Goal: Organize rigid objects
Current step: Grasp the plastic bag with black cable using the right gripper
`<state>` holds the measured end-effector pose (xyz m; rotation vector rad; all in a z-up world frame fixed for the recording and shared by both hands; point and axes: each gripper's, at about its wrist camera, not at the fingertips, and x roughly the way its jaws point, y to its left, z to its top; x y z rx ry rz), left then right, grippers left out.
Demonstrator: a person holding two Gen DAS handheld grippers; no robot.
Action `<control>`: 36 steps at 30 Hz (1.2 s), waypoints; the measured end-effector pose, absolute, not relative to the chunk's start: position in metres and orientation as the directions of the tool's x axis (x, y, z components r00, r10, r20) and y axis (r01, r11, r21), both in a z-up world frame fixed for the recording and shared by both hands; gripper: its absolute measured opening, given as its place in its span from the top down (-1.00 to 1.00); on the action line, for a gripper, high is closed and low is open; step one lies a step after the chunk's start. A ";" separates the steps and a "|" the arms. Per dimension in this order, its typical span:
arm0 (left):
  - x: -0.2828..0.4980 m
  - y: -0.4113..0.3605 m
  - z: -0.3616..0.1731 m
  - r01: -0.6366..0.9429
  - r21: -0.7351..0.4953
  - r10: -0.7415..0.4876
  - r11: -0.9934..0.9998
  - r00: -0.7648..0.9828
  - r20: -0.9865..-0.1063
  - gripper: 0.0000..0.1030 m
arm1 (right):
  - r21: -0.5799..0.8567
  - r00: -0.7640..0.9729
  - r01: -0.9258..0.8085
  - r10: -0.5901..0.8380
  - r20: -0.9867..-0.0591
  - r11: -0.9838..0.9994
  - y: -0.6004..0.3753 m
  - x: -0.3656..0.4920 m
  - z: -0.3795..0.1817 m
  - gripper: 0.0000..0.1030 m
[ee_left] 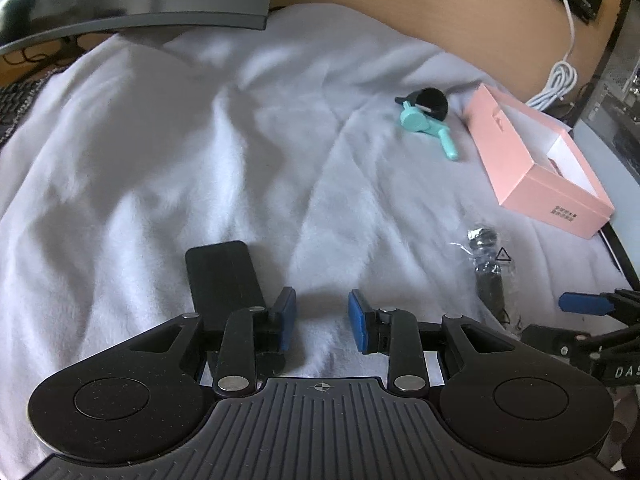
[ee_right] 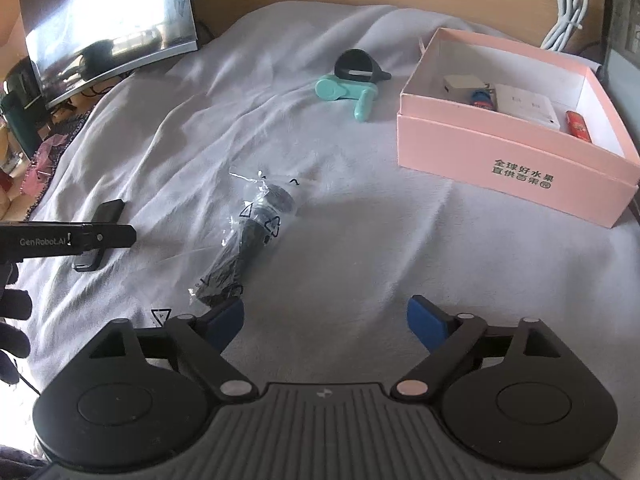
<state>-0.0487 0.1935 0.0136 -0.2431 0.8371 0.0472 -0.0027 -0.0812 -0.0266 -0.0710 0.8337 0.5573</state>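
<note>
Resting on a rumpled white fleece cloth (ee_right: 360, 240), the loose items and the pink cardboard box (ee_right: 516, 168) make up the work surface.

Left gripper (ee_left: 322, 320): blue rubber-faced pads stand a narrow gap apart with only bare cloth between them, gripping nothing. A flat black rectangular slab with rounded corners (ee_left: 222, 276) lies just outside the left pad, partly under the linkage (contact with the pad cannot be judged). In the right wrist view the same slab (ee_right: 105, 216) is crossed by the left gripper's black arm.

Right gripper (ee_right: 325, 320): jaws spread wide, nothing between the pads. A black cylindrical object in a crinkled clear plastic bag (ee_right: 256, 232) lies ahead and to the left of the jaws; the bag's lower end lies close by the left pad, whether touching I cannot tell.

Further ahead of the right jaws, slightly left: a mint-green plastic piece with a round disc end and stubby handle (ee_right: 348, 94), touching a glossy black funnel-like ring (ee_right: 358, 66) behind it.

Ahead and to the right: the box, matte pink outside, white inside, printed characters on its near wall. Inside it: a small white block, a white flat carton, a blue-and-red item, a red cylinder (ee_right: 578, 126).

A gloved hand (ee_right: 14, 320) shows at the left edge.
</note>
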 end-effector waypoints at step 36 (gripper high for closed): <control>-0.055 0.194 0.009 -0.239 -0.041 0.138 0.970 0.683 -0.717 -0.32 | 0.123 0.532 -0.572 0.481 -0.696 0.811 -0.072 -0.007 -0.021 -0.83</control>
